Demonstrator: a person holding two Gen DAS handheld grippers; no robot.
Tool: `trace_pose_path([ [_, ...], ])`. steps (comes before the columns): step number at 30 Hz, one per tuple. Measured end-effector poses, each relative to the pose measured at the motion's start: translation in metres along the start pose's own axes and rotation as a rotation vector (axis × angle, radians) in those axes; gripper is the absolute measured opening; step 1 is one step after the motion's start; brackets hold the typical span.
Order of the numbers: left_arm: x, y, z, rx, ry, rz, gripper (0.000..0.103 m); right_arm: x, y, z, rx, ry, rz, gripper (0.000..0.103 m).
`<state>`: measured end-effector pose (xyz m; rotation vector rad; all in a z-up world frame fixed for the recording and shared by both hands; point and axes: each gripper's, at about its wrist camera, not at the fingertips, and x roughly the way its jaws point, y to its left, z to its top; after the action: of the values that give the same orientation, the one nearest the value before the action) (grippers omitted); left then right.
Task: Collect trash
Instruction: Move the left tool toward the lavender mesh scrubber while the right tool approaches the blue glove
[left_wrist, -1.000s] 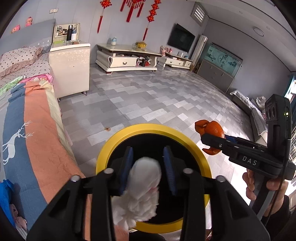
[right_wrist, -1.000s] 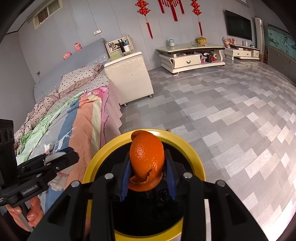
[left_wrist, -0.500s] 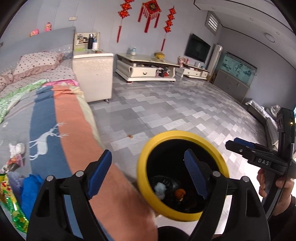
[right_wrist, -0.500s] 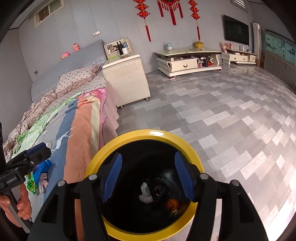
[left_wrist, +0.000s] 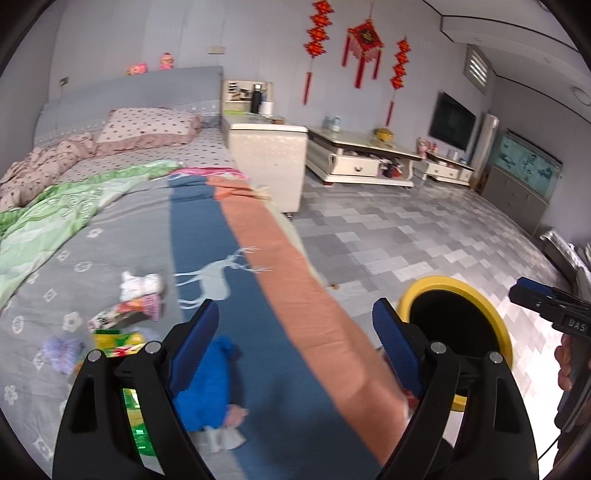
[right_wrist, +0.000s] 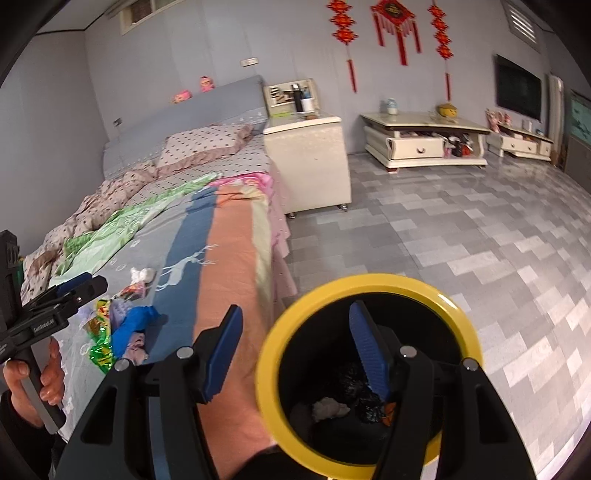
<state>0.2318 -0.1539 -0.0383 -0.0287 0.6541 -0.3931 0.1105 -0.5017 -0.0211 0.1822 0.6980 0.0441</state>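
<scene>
- Both grippers are empty. The left gripper (left_wrist: 291, 343) has its jaws spread wide above the bedspread, and the right gripper (right_wrist: 295, 350) is equally wide open, one blue pad hanging over the yellow-rimmed trash bin (right_wrist: 458, 310).
- The bin stands on the tiled floor just beside the bed (left_wrist: 110, 236). A white tissue wad (right_wrist: 328, 408) and an orange scrap (right_wrist: 388, 409) lie at its bottom.
- The step in hand looks like fetching the next load.
- The litter pile sits on the grey cover: a crumpled white tissue (left_wrist: 138, 285), a green snack wrapper (left_wrist: 118, 339), a blue cloth-like piece (left_wrist: 207, 384).
- Next, each gripper would need to lower onto one piece and close.
- Readable writing: "DAS" on the right gripper's body in the left wrist view. The wrapper print is illegible.
</scene>
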Motion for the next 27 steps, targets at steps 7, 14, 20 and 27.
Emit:
trace_pose_path([
  [7,-0.026,0.084,-0.007,-0.084,-0.013,0.130,0.081,0.024,0.062,0.010,-0.079,0.025,0.074,0.057],
  [14,-0.043,0.162,-0.025,-0.159,0.001,0.253,0.081,0.066,0.120,0.006,-0.136,0.100,0.159,0.057],
  [20,-0.043,0.220,-0.044,-0.226,0.030,0.333,0.081,0.104,0.160,-0.003,-0.152,0.184,0.228,0.057],
  [27,-0.032,0.271,-0.067,-0.302,0.066,0.384,0.081,0.157,0.196,-0.014,-0.150,0.299,0.282,0.057],
])
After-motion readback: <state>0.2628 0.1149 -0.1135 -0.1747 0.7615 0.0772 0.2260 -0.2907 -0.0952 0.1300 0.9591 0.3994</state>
